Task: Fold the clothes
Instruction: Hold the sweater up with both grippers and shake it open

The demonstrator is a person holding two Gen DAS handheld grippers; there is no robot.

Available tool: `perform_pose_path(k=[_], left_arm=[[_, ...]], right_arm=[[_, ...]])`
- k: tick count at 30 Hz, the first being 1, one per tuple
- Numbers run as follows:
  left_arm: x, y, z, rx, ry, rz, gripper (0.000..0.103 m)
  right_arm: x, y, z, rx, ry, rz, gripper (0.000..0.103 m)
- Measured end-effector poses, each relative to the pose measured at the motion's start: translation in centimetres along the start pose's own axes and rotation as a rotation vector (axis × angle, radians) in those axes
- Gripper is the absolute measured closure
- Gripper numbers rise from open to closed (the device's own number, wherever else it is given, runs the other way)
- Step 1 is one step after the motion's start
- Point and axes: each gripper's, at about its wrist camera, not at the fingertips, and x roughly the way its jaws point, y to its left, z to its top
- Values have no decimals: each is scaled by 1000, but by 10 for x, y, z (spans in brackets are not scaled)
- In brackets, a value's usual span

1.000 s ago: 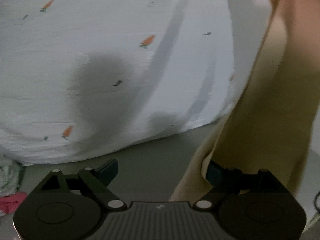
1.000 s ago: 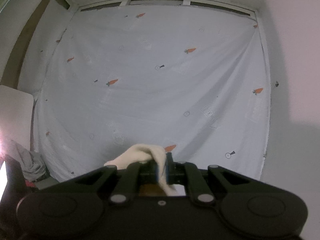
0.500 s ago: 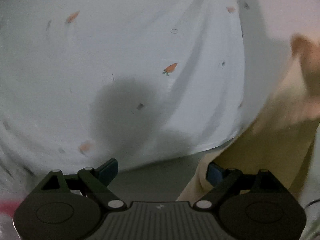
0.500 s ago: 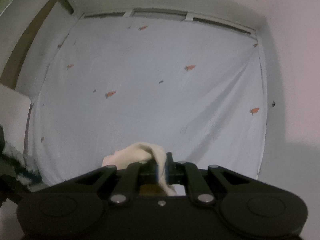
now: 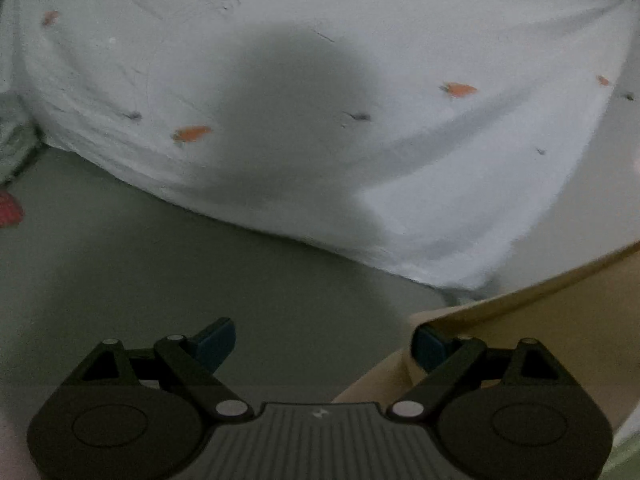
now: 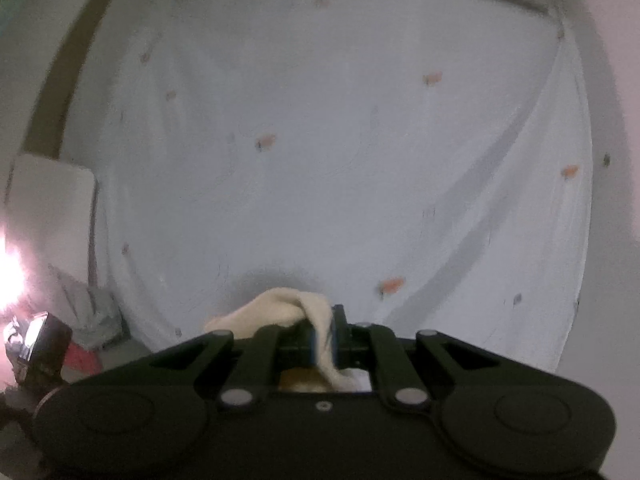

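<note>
One cream garment [image 6: 288, 306] is pinched by the closed right claw [image 6: 325, 340] above the bed [image 6: 360, 160]; probably unfolded, while the left claw [image 5: 322, 340] is held wide open, empty.

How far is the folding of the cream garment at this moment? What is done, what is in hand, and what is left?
Done: no fold shows anywhere. In hand: the right gripper is shut on a bunched edge of the cream garment, above the carrot-print sheet. The left gripper is open, with cream cloth draped by one finger, not pinched. Left: take a second hold, spread the garment on the sheet, then fold it.
</note>
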Motion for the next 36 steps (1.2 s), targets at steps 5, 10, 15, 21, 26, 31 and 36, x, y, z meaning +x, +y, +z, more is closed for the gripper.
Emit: perform_pose_path(k=[5,10,15,21,26,31,36], left_arm=[[-16,8,-31,-24,-42,29,9],[3,55,-46,-261,53,-124,8],[15,65,-31,-224,191,-426,8],[-17,13,-25,90,148,-401,4],[-18,-6,-51,50,192,-377,4],[-5,-22,-82,-36,262,-272,5],[10,-31,-89,-148,266,-131,51]], right_arm=[[23,12,-9,4,84,-23,96],[43,24,-18,-1,133,14,96],[67,36,-27,11,201,29,96],[79,43,-33,19,240,20,96],[81,43,-32,20,242,7,96],[77,42,-33,24,234,0,96],[74,41,-35,30,224,-5,96]])
